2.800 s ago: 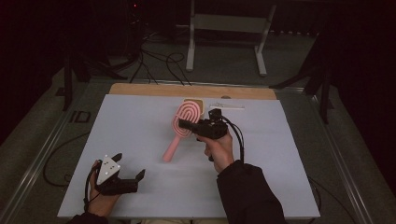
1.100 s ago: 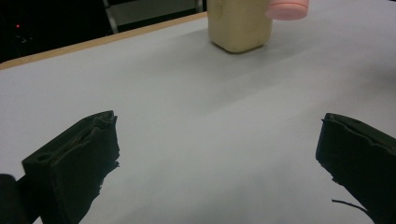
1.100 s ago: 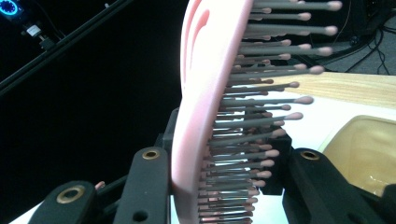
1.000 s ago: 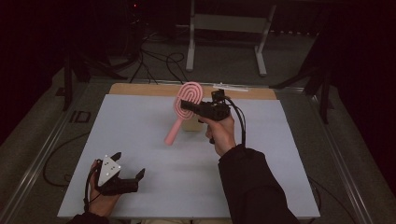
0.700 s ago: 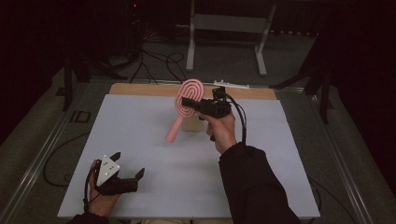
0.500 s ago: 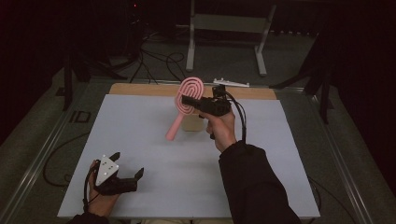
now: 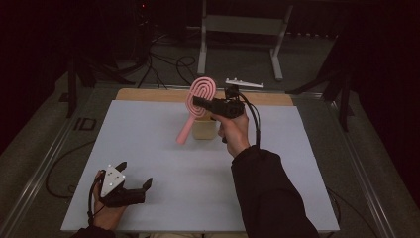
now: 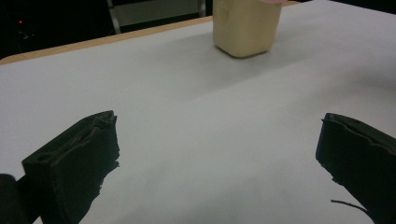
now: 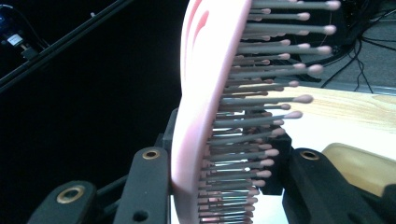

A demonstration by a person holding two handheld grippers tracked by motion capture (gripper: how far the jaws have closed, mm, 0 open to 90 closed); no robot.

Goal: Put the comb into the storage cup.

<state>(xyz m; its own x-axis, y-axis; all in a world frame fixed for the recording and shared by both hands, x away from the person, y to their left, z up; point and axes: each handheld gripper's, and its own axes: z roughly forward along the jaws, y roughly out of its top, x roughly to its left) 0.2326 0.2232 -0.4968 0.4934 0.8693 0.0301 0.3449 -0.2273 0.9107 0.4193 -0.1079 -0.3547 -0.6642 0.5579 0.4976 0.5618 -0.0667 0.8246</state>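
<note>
A pink hairbrush [image 7: 197, 103] hangs in the air above a beige cup [image 7: 204, 129], handle slanting down to the left. My right gripper [image 7: 199, 103] is shut on the brush's head, held up over the back middle of the table. In the right gripper view the pink brush [image 9: 198, 98] stands on edge between the black jaws, grey bristles pointing right, with the cup [image 9: 359, 168] low at the right. My left gripper [image 7: 134, 184] rests open at the table's front left, nothing between its jaws. The left gripper view looks across bare table to the cup [image 8: 245, 25].
The white table [image 7: 148, 148] has a wooden strip [image 7: 148, 94] along its far edge. A small white part [image 7: 244, 83] lies at the back behind the right hand. A metal stand [image 7: 237, 29] and cables sit on the floor beyond.
My right gripper has lifted the hairbrush up and away from the table's middle to above the cup. The left gripper has stayed in place.
</note>
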